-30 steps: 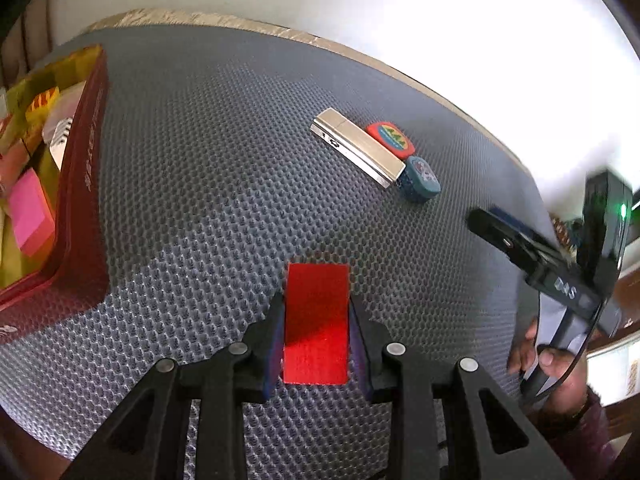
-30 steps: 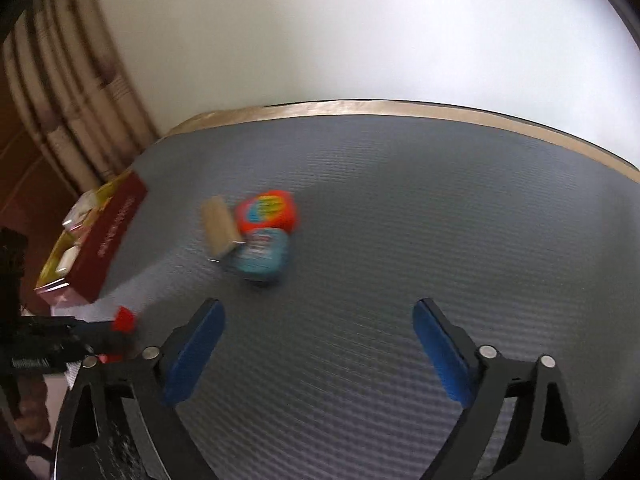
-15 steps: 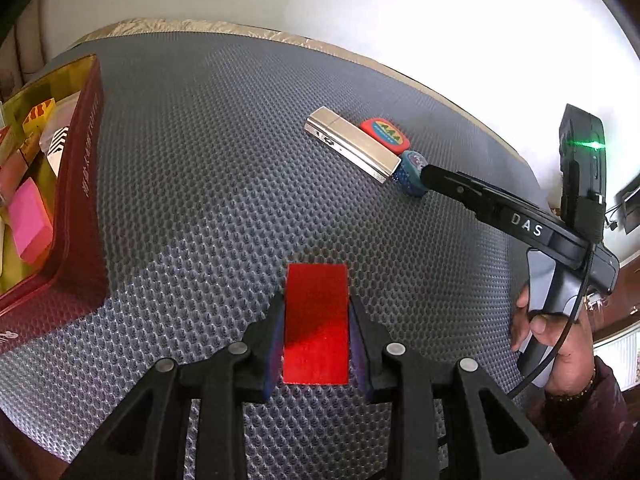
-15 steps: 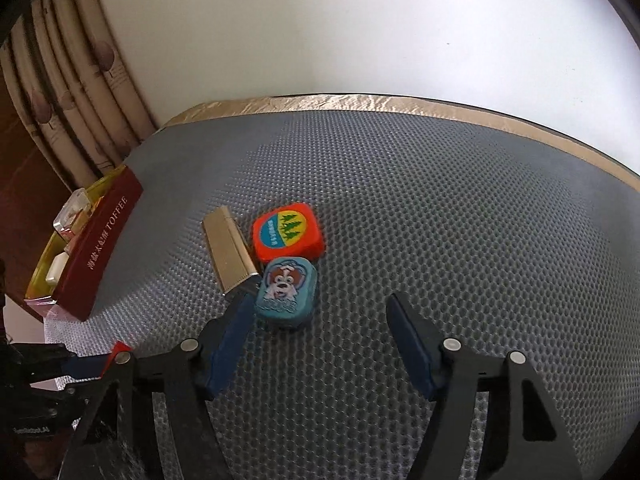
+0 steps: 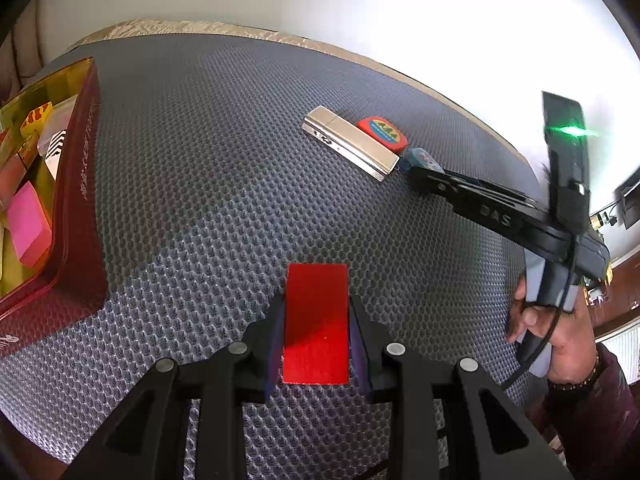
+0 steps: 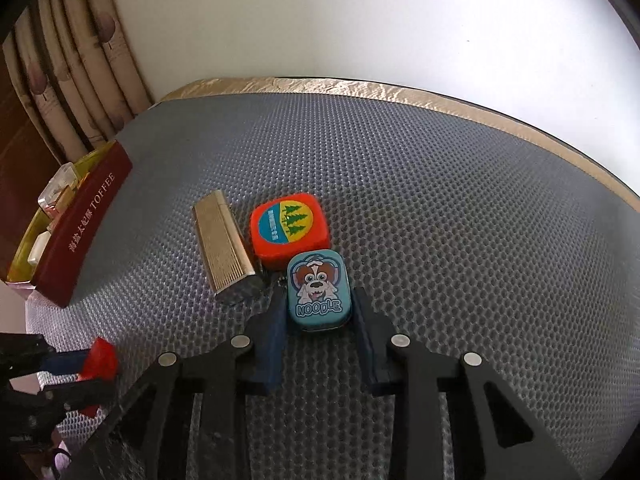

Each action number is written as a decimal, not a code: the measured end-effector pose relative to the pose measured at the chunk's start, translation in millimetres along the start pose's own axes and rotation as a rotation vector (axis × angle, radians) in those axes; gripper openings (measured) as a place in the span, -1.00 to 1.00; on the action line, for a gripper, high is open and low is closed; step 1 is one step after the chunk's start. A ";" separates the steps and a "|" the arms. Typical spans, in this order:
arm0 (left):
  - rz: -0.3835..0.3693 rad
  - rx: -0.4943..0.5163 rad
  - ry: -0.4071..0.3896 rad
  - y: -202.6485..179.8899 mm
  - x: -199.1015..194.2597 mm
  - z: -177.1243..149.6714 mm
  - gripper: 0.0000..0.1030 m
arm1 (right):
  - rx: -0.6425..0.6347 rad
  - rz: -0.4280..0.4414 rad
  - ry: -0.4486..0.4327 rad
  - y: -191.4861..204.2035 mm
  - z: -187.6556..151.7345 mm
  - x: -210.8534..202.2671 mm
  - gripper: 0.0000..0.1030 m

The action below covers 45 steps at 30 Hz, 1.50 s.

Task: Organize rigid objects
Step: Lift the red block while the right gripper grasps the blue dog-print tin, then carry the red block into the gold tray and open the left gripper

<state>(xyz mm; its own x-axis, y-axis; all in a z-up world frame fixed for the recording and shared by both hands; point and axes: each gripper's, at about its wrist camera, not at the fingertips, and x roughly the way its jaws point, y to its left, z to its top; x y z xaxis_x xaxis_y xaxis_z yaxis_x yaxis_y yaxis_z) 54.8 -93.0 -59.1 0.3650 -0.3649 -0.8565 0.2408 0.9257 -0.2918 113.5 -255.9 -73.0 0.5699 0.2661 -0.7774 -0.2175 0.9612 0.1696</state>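
Observation:
My left gripper (image 5: 316,312) is shut on a flat red block (image 5: 316,320) and holds it over the grey mat. My right gripper (image 6: 319,300) has closed its blue pads against both sides of a blue "NOODLE" dog tin (image 6: 319,290), which rests on the mat. An orange-red tin with trees (image 6: 289,228) touches its far end, and a ridged gold bar (image 6: 222,244) lies to its left. In the left wrist view the right gripper (image 5: 424,174) reaches the blue tin (image 5: 420,158) beside the gold bar (image 5: 350,148) and red tin (image 5: 382,134).
A dark red "TOFFEE" box (image 5: 76,200) stands open at the left edge of the mat, holding several pink, yellow and white blocks (image 5: 28,228). It also shows in the right wrist view (image 6: 84,228). The table's gold rim (image 6: 400,92) and a white wall lie behind.
My right gripper moved forward to the blue dog tin and its jaws closed from wide open onto the tin's sides. My left gripper kept hold of the red block, barely moving.

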 end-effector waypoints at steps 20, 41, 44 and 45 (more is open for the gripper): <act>0.006 -0.029 -0.091 0.9 -64.0 -6.8 -0.41 | 0.059 -0.050 -0.050 -40.6 -44.5 -38.1 -0.43; 0.289 -0.232 -0.173 140.6 -112.1 16.1 -0.41 | 0.048 -0.067 -0.044 -39.4 -43.1 -38.1 -0.43; 0.311 -0.244 -0.200 146.7 -109.9 18.6 -0.41 | 0.047 -0.067 -0.044 -39.6 -43.3 -38.3 -0.43; 0.317 -0.249 -0.210 148.5 -110.6 19.4 -0.40 | 0.047 -0.068 -0.044 -39.7 -43.4 -38.5 -0.43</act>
<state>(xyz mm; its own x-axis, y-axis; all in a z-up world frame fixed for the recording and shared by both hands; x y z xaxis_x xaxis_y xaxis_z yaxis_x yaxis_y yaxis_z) 67.7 82.8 0.5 0.5663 -0.0479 -0.8228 -0.1267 0.9814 -0.1443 65.9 -307.5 -76.2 0.6166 0.2025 -0.7608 -0.1403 0.9792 0.1469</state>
